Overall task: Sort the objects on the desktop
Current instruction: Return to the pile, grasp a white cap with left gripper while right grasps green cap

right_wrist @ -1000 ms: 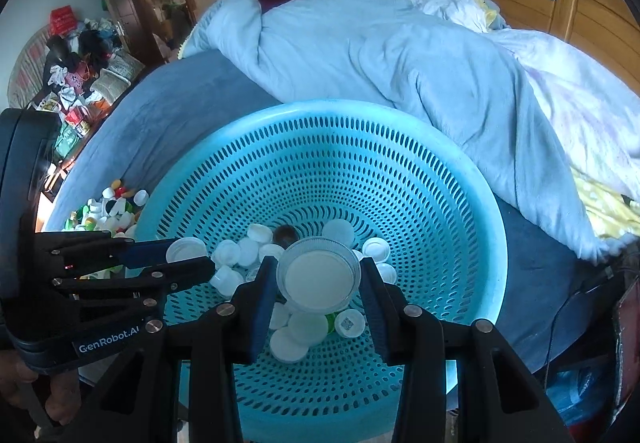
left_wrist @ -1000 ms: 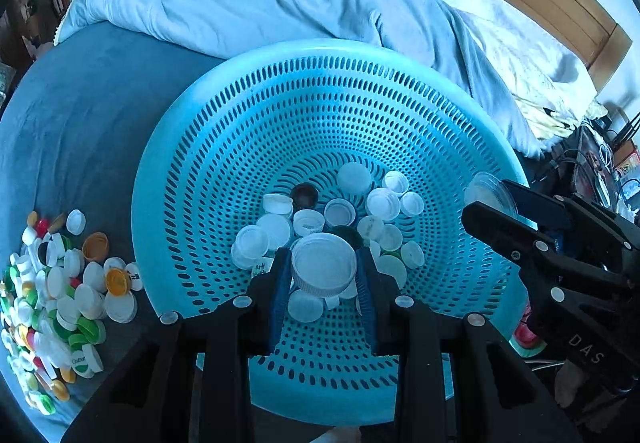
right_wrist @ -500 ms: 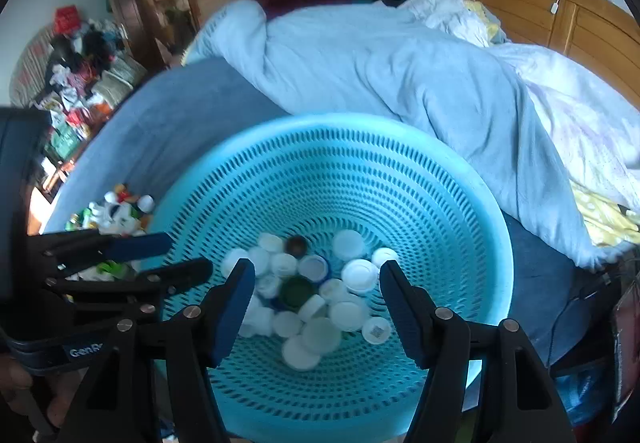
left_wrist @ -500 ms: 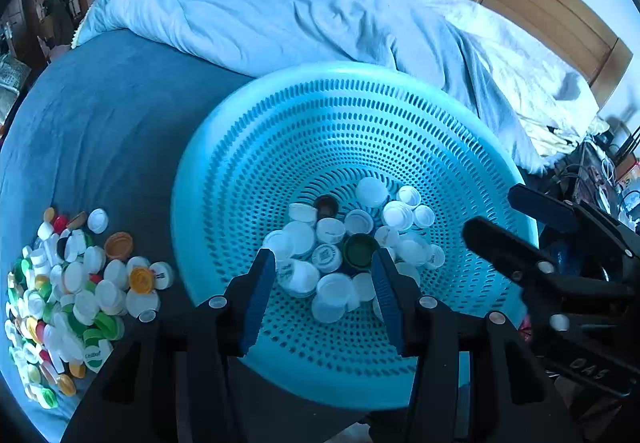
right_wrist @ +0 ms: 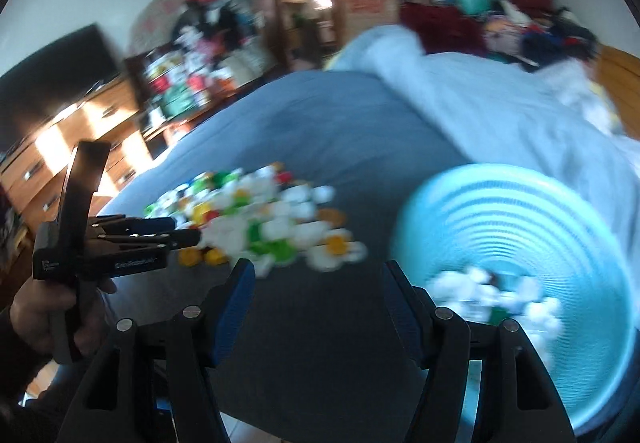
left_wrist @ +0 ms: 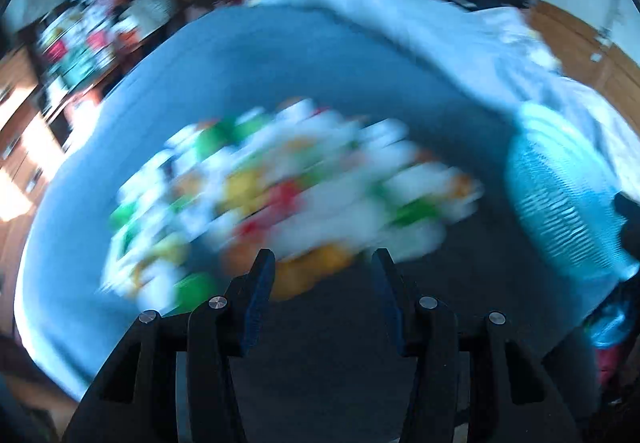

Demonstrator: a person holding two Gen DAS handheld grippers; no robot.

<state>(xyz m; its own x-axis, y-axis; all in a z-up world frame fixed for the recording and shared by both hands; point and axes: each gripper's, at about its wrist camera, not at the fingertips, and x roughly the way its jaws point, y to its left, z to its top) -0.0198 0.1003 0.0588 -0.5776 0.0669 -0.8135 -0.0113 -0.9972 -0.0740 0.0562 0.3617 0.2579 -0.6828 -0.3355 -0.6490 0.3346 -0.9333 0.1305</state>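
Observation:
A blurred pile of bottle caps (left_wrist: 288, 195) in white, green, yellow, orange and red lies on the blue bedcover, just beyond my left gripper (left_wrist: 323, 255), which is open and empty. The turquoise perforated basket (left_wrist: 560, 203) stands to the pile's right. In the right wrist view, the cap pile (right_wrist: 264, 219) is ahead on the left and the basket (right_wrist: 520, 219) on the right, with white caps (right_wrist: 500, 299) in its bottom. My right gripper (right_wrist: 319, 266) has its jaws opening with nothing between them. The left gripper (right_wrist: 188, 235) reaches the pile's near left edge.
A crumpled light blue duvet (right_wrist: 480, 103) covers the far side of the bed. A hand (right_wrist: 48, 319) grips the left tool at lower left. A wooden dresser (right_wrist: 60, 147) and cluttered shelves stand left of the bed. Dark bedcover (right_wrist: 320, 323) lies under the right gripper.
Both grippers let their white lids drop into the basket and opened. Both then swung left from above the basket to the cap pile, and the views are now motion-blurred.

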